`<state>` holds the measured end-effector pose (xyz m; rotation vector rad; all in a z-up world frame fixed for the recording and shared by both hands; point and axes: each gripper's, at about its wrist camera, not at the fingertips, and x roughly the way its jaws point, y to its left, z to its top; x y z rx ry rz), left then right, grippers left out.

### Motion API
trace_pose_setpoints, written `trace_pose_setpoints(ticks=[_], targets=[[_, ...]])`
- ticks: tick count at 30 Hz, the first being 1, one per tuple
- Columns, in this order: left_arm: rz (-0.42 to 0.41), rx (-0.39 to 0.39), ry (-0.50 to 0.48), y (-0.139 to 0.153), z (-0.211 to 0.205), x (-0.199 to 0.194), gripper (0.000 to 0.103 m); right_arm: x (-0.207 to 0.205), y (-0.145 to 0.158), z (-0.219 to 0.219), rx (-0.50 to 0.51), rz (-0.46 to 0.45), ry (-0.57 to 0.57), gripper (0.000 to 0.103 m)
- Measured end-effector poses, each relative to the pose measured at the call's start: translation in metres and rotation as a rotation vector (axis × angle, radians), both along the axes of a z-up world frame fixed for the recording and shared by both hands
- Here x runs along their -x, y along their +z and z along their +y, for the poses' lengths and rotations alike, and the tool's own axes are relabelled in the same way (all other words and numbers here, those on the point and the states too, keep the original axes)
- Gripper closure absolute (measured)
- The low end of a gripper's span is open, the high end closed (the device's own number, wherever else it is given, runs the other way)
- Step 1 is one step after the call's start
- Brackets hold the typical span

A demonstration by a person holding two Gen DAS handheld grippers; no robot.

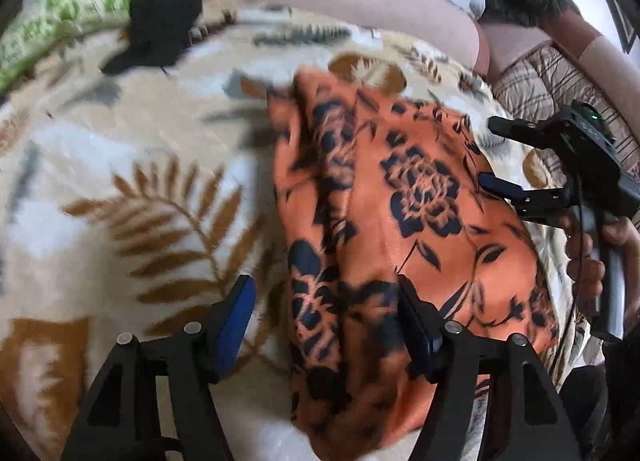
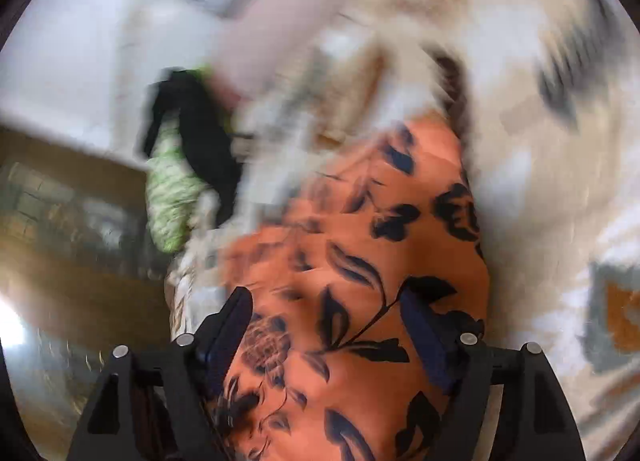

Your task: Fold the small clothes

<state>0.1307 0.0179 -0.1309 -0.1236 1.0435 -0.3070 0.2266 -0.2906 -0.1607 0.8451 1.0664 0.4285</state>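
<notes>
Left wrist view: orange garment (image 1: 384, 221), smooth fabric with dark floral print, lies rumpled on fuzzy leaf-patterned blanket (image 1: 132, 181) on bed. Left gripper (image 1: 326, 317) fingers spread wide, holding nothing. Right gripper (image 2: 326, 325) likewise, above cloth.

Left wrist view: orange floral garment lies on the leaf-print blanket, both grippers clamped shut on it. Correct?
Not quite. The orange floral garment does lie on the leaf-print blanket, but the left gripper and right gripper have their jaws open, gripping nothing; the left wrist view shows both.
</notes>
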Motion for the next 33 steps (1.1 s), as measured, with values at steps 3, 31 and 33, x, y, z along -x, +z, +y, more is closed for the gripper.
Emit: trace_pose_setpoints(ticks=[3,31,33], targets=[[-0.075,-0.033,-0.017,0.022,0.003,0.011,0.033,0.022,0.040,0.003,0.000,-0.128,0.056,0.023],[-0.028,0.020,-0.023,0.031,0.009,-0.064,0.030,0.080,0.057,0.041,0.097,-0.133,0.154,0.016],[0.036,-0.002,-0.032,0.015,0.000,-0.090,0.060,0.058,0.051,0.037,0.077,-0.128,0.148,0.016]])
